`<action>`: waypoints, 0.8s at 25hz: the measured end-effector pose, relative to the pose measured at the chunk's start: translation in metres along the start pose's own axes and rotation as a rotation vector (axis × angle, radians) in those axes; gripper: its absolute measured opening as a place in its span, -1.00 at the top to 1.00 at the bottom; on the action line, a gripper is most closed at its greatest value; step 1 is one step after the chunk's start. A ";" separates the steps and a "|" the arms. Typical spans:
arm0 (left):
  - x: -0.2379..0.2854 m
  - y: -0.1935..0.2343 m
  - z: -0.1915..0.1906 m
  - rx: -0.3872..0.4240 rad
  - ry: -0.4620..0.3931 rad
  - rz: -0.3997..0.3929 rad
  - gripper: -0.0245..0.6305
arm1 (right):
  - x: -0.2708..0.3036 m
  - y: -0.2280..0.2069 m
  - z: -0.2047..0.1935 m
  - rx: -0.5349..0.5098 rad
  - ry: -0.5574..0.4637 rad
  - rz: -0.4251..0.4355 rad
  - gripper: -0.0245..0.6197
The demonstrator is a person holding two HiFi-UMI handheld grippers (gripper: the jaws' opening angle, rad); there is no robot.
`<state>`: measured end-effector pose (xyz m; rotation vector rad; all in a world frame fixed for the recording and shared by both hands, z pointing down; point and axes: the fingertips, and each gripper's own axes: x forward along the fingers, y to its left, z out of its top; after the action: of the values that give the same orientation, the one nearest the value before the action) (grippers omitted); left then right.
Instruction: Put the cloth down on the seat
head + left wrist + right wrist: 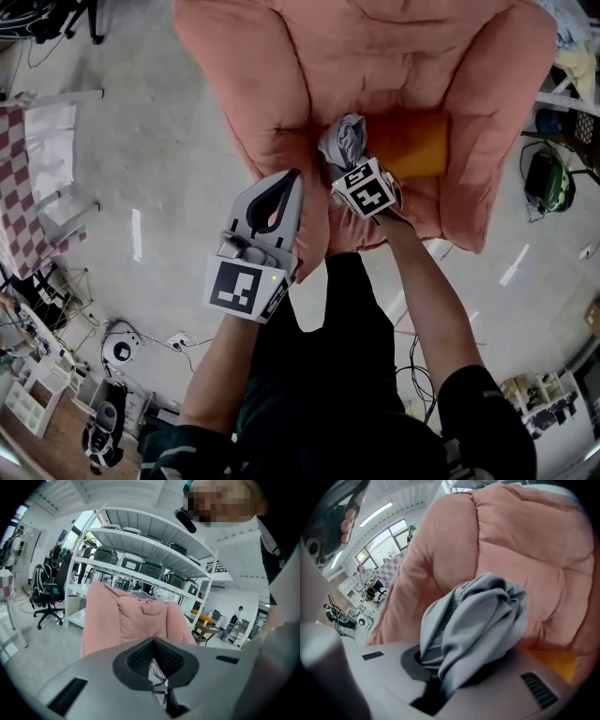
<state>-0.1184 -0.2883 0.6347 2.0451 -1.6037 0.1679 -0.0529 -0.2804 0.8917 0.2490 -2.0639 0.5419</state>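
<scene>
Pinching the grey cloth [473, 620], the right hand-held gripper [435, 668] holds it bunched over the seat [427, 202].

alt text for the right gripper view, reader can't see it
The right gripper clamps a bunched grey cloth between its jaws, close in front of a pink padded armchair. An orange cushion shows at lower right.

One seat [375, 56], pink, fills the upper middle of the head view. On it are one grey cloth [342, 139] and one orange cushion [417, 145]. There are two tools: the left tool [292, 183] and the right tool [354, 167], each with one marker cube. At the left of the left gripper view stands one office chair [47, 592], with one shelf rack [140, 550] across the middle.
</scene>
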 end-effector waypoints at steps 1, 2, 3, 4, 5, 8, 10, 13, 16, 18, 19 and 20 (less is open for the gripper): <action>0.001 0.002 0.000 -0.002 0.004 0.003 0.91 | 0.003 -0.008 -0.004 0.014 0.019 -0.007 0.73; 0.002 0.003 -0.001 -0.004 0.007 0.004 0.91 | 0.004 -0.016 -0.008 0.028 0.030 -0.015 0.66; 0.003 0.002 -0.001 -0.006 0.010 0.004 0.91 | 0.005 -0.024 -0.013 0.041 0.035 -0.023 0.61; 0.005 0.001 -0.003 -0.006 0.012 0.002 0.91 | 0.004 -0.032 -0.018 0.058 0.037 -0.029 0.57; 0.007 -0.002 -0.004 -0.005 0.015 -0.001 0.91 | 0.002 -0.038 -0.024 0.079 0.040 -0.031 0.50; 0.014 -0.013 -0.007 0.004 0.024 -0.013 0.91 | -0.006 -0.055 -0.040 0.147 0.045 -0.034 0.32; 0.016 -0.019 -0.007 0.009 0.028 -0.019 0.91 | -0.012 -0.063 -0.046 0.187 0.035 -0.039 0.25; 0.020 -0.023 -0.006 0.019 0.034 -0.033 0.91 | -0.022 -0.068 -0.050 0.250 0.004 -0.037 0.13; 0.024 -0.027 -0.002 0.036 0.046 -0.061 0.91 | -0.038 -0.069 -0.050 0.278 -0.021 -0.033 0.05; 0.026 -0.031 0.002 0.041 0.052 -0.077 0.91 | -0.052 -0.071 -0.049 0.289 -0.042 -0.047 0.04; 0.027 -0.033 0.003 0.044 0.055 -0.083 0.91 | -0.059 -0.073 -0.049 0.297 -0.054 -0.058 0.04; 0.028 -0.035 0.003 0.048 0.059 -0.089 0.91 | -0.066 -0.074 -0.049 0.304 -0.066 -0.070 0.05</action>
<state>-0.0785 -0.3083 0.6316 2.1229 -1.4836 0.2341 0.0475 -0.3245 0.8783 0.5215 -2.0226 0.8131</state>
